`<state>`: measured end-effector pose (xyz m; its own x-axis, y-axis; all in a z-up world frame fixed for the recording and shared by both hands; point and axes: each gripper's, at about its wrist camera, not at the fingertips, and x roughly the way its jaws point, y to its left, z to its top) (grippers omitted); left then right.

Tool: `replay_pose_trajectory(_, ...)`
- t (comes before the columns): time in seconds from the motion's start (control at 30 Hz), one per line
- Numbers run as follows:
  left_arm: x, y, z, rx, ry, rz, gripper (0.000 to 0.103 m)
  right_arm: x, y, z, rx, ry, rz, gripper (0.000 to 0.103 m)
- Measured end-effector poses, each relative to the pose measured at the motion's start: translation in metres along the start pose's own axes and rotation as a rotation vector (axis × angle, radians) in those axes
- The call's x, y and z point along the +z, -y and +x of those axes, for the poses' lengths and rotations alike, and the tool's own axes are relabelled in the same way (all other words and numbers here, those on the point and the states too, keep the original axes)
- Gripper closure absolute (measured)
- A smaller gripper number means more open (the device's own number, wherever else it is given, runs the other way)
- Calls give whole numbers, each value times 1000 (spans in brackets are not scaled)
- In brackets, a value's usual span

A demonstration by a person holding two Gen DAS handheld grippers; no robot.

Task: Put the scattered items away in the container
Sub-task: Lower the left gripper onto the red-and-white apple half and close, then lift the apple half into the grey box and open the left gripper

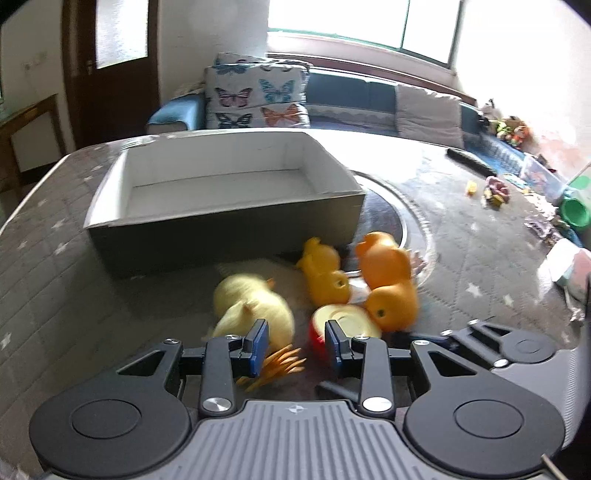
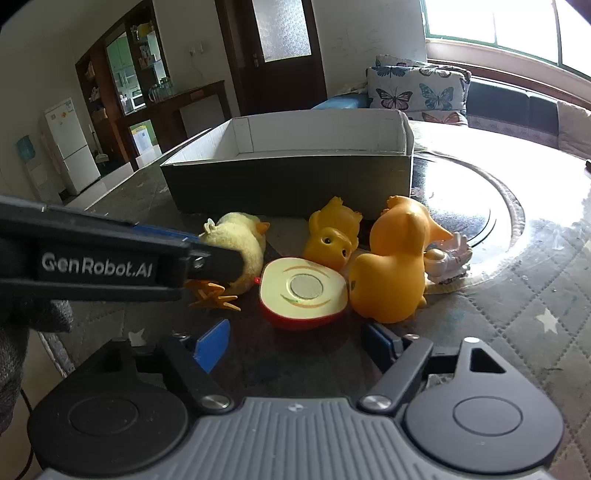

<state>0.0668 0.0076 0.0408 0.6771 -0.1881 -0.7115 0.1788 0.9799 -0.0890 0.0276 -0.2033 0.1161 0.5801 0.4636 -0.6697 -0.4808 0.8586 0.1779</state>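
Left tongs (image 1: 295, 345) half-closed at the plush chick, box still without toys.
Plush chick (image 1: 255, 302) lies lower centre in the left view, just ahead-left of the tongs, long axis toward the box (image 1: 225, 184) at upper left; its orange feet sit between the pads, ungripped. Right tongs (image 2: 295, 347) wide, holding nothing, apple half (image 2: 304, 291) straight ahead. Left is nearer the chick.

A home living room: a blue sofa (image 1: 347, 99) with butterfly-print cushions (image 1: 255, 94) sits under a wide window (image 1: 369, 22), beside a dark wooden door (image 2: 273, 48). A white fridge (image 2: 70, 144) and a glass-fronted cabinet (image 2: 129, 74) stand farther back, and small toys (image 1: 496, 190) litter the quilted bench (image 1: 480, 251).
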Motion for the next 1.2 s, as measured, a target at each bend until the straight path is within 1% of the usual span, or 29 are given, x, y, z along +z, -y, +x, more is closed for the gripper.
replay_pose_trajectory(0.1,7,5,7,-32,-6,18,67,1,4,2,8,6,21,28)
replay_pose_trajectory(0.23,16,5,24,-59,-45,9,67,2,10,4,20,12,55,35)
replay_pose_trajectory(0.43,22,2,39,-97,-94,-8,66,2,16,6,32,26,91,37)
replay_pose_trajectory(0.67,22,-3,56,-136,-146,-45,66,1,18,10,22,33,84,47)
replay_pose_trajectory(0.9,22,-4,59,-156,-156,-52,67,0,17,8,23,39,93,46)
replay_pose_trajectory(1.2,17,-5,51,-175,-159,-58,68,-5,17,0,35,34,71,47)
